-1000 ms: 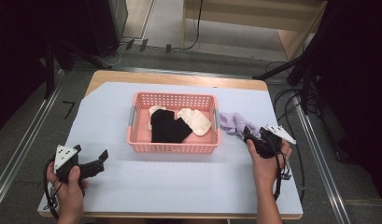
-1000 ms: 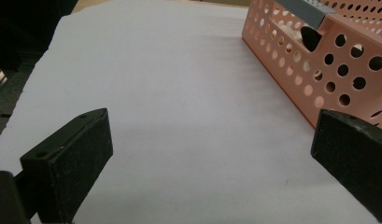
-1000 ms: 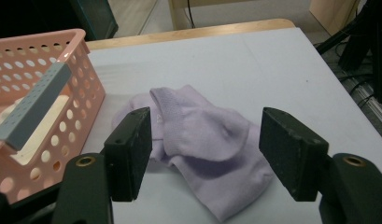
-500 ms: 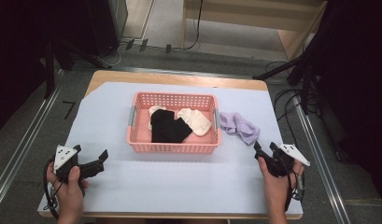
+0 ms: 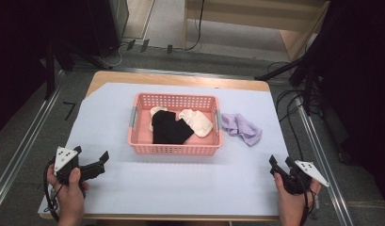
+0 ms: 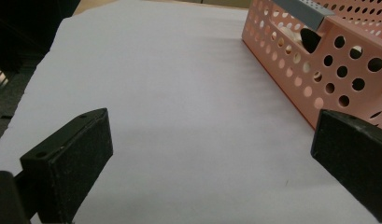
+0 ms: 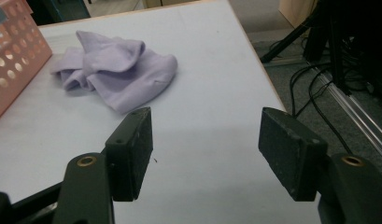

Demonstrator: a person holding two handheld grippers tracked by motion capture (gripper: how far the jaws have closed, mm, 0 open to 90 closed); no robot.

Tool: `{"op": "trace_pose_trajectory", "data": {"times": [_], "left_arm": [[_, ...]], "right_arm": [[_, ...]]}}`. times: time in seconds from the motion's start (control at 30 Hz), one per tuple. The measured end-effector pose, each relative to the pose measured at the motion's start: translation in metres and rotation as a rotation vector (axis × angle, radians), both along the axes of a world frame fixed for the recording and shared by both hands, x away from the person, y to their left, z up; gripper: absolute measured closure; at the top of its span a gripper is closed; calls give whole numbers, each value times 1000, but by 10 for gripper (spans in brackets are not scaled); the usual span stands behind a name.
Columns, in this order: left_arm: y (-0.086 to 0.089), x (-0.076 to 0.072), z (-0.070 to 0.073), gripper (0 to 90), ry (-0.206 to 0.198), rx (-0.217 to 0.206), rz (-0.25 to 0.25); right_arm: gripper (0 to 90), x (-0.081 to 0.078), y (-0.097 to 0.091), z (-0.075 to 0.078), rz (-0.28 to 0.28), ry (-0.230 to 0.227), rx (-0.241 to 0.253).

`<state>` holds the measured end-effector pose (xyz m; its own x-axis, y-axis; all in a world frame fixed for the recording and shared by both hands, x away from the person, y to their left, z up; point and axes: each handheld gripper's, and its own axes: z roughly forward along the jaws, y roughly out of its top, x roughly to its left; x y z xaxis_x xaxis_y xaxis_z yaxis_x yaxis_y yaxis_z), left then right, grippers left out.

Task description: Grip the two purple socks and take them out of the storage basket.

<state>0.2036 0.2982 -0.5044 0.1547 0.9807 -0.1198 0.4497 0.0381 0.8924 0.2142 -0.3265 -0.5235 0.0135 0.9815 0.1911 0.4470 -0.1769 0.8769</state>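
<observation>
Right claw, jaws wide apart and empty, low over the white worktop; crumpled lilac cloth ahead and leftward, just beside the pink perforated plastic basket. Risk: a shallow pinch takes one fold, the rest trailing

Right tongs pulled back from lilac cloth to near table edge, jaws apart, empty.

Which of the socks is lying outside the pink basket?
The lilac sock, crumpled on the table just right of the basket. The black sock and the cream ones lie inside the basket.
</observation>
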Motion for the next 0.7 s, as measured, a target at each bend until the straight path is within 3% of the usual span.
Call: {"op": "trace_pose_trajectory", "data": {"times": [0.17, 0.3, 0.37, 0.6, 0.7], "left_arm": [[0, 0, 0, 0, -3, 5, -2], [-1, -1, 0, 0, -9, 7, 1], [-2, -1, 0, 0, -8, 13, -1], [-4, -1, 0, 0, -9, 34, 0], [-5, 0, 0, 0, -3, 45, 5]], "right_arm": [[347, -8, -9, -3, -2, -4, 10], [340, -14, -14, -4, -13, -40, 70], [338, -13, -16, -5, -6, -58, 67], [332, -16, -25, -7, -33, -74, 169], [332, -15, -26, -8, -29, -72, 174]]}}
